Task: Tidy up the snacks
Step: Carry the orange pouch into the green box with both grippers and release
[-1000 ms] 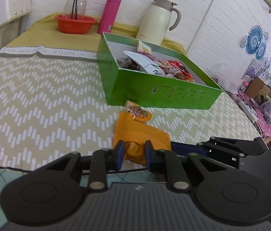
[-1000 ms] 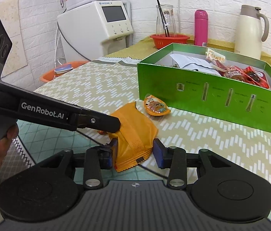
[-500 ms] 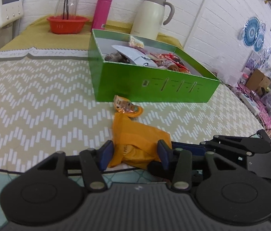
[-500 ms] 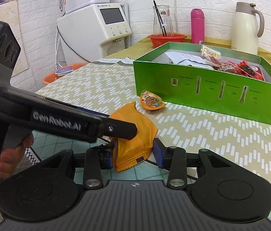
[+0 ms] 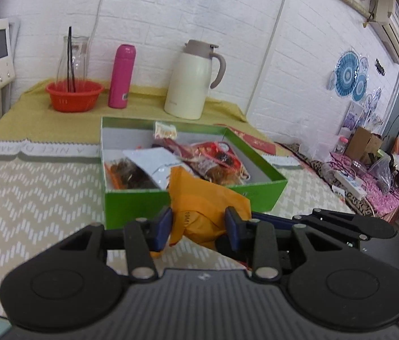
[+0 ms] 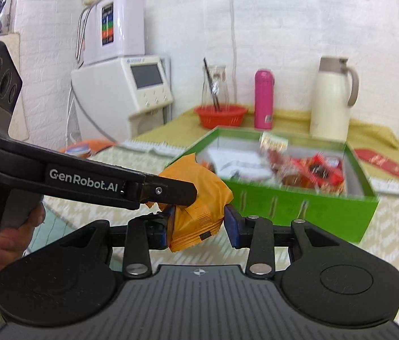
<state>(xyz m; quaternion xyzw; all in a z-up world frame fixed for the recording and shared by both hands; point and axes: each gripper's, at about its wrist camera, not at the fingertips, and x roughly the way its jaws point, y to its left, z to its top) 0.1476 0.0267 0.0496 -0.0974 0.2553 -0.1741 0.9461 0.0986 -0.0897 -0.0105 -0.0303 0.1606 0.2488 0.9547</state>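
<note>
Gripping the orange packet [image 5: 205, 206] from both sides, left hand-held gripper [image 5: 198, 222] is closing on it, right hand-held gripper [image 6: 198, 223] clamps its other end. Packet hangs above the bench [image 5: 29, 187], just before the green box [image 5: 137, 201]. Judgement: carry level, clear the wall, release together. Pad contact partly hidden; right view blurred.

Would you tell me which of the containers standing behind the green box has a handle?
The cream thermal jug, rightmost of the three: it has a curved handle, unlike the pink flask and the glass carafe.

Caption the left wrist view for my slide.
Both tongs lift an orange snack packet toward the green box of snacks.
</note>
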